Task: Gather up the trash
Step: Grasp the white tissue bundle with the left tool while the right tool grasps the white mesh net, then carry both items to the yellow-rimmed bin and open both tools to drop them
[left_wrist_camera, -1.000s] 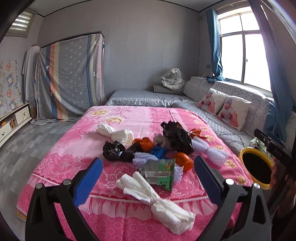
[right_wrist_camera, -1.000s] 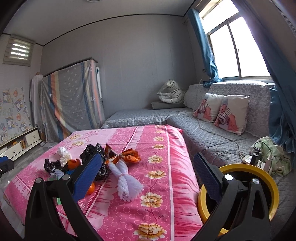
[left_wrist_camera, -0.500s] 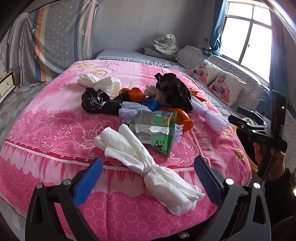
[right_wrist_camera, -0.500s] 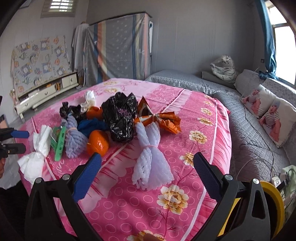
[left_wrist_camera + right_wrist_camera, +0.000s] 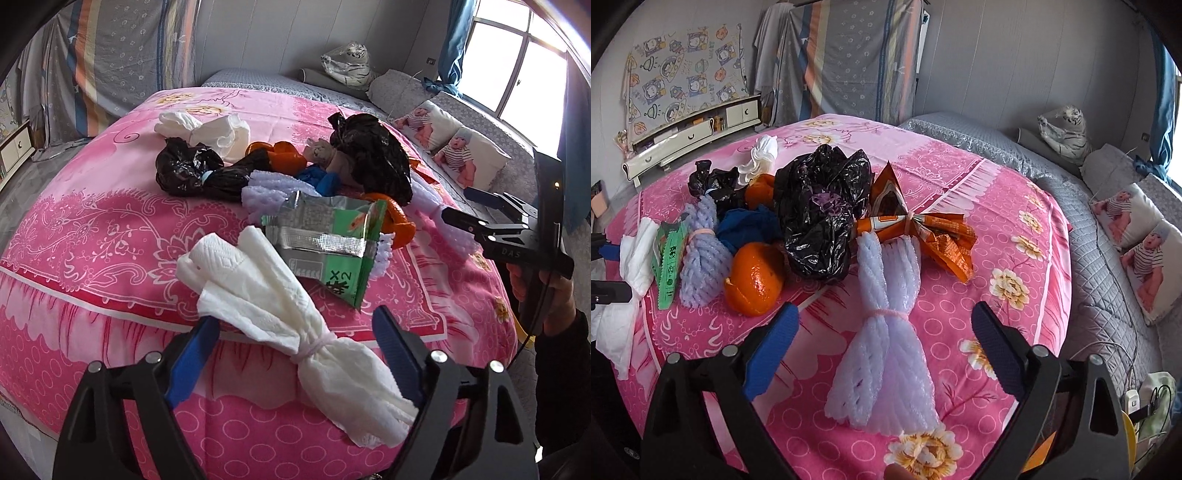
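Observation:
A heap of trash lies on the pink bedspread [image 5: 92, 229]. My left gripper [image 5: 295, 328] is open, its jaws straddling a tied white paper bundle [image 5: 280, 317] at the near bed edge. Behind it lie a green foil packet [image 5: 328, 240], black bags [image 5: 369, 151] and orange peel [image 5: 395, 221]. My right gripper [image 5: 882, 325] is open, its jaws either side of a tied lilac foam net [image 5: 886, 332]. Beyond that lie an orange wrapper [image 5: 923, 229], a black bag [image 5: 820, 218] and an orange peel [image 5: 753, 277]. The right gripper also shows in the left wrist view [image 5: 461, 206].
A grey sofa with baby-print pillows [image 5: 1145, 236] runs along the right. A yellow bin rim [image 5: 1128, 432] sits by the bed's right side with cables beside it. A low white cabinet [image 5: 690, 136] stands at the far left wall.
Both grippers have moved down and in toward the bed. The left one now straddles the white bundle, the right one the lilac net. The left jaws have narrowed.

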`<state>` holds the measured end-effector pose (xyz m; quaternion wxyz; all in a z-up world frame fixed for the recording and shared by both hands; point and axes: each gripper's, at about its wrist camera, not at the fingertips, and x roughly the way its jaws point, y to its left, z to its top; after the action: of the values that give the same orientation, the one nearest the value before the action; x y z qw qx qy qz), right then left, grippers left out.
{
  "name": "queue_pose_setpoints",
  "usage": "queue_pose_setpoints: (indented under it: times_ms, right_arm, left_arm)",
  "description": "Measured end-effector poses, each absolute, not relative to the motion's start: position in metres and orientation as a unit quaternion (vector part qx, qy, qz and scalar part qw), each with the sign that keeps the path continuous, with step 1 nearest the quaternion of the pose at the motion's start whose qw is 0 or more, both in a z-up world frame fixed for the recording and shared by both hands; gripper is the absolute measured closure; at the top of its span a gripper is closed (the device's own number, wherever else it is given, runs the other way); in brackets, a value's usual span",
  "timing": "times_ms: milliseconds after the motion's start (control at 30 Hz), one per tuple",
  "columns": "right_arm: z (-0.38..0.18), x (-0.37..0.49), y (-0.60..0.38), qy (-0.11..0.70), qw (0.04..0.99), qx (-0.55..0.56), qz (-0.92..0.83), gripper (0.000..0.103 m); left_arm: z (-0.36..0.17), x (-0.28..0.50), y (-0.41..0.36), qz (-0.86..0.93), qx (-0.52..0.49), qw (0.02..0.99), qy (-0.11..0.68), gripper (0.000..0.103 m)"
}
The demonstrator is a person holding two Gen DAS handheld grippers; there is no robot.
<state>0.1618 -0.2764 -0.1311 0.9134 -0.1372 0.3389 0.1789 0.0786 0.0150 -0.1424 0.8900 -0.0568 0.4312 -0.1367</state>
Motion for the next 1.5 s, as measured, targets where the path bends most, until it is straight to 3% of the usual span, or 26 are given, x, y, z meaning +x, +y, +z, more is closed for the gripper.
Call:
queue_pose_setpoints:
  times_ms: [200, 267, 333, 500, 633, 733, 833, 1267, 1500]
  right_arm:
    - [-0.137, 0.173, -0.275, 0.356, 0.906, -0.13, 0.187, 0.024]
    - [-0.14, 0.177, -0.276, 0.363, 0.904, -0.128, 0.184, 0.034]
    - [-0.142, 0.18, -0.278, 0.373, 0.902, -0.121, 0.183, 0.036]
    - [-0.149, 0.188, -0.281, 0.394, 0.896, -0.111, 0.173, 0.046]
    - [-0.155, 0.192, -0.281, 0.414, 0.888, -0.107, 0.167, 0.073]
    - [-0.151, 0.187, -0.28, 0.408, 0.893, -0.1, 0.163, 0.076]
    - [-0.143, 0.18, -0.282, 0.4, 0.897, -0.085, 0.166, 0.077]
    - [-0.087, 0.131, -0.303, 0.339, 0.92, 0.021, 0.195, 0.077]
    - [-0.064, 0.101, -0.318, 0.302, 0.932, 0.056, 0.19, 0.077]
  left_arm:
    - [-0.152, 0.087, 0.003, -0.14, -0.036, 0.883, 0.447, 0.031]
    - [-0.152, 0.089, 0.004, -0.139, -0.036, 0.883, 0.447, 0.035]
    - [-0.152, 0.091, 0.004, -0.133, -0.036, 0.883, 0.449, 0.044]
    - [-0.154, 0.093, 0.004, -0.125, -0.029, 0.882, 0.454, 0.054]
    - [-0.153, 0.091, 0.005, -0.124, -0.025, 0.884, 0.451, 0.07]
    - [-0.153, 0.089, 0.012, -0.126, -0.037, 0.883, 0.451, 0.08]
    - [-0.149, 0.084, 0.019, -0.13, -0.044, 0.886, 0.443, 0.083]
    - [-0.092, 0.043, 0.07, -0.109, -0.097, 0.936, 0.321, 0.084]
    - [-0.052, 0.048, 0.059, -0.116, -0.092, 0.95, 0.276, 0.084]
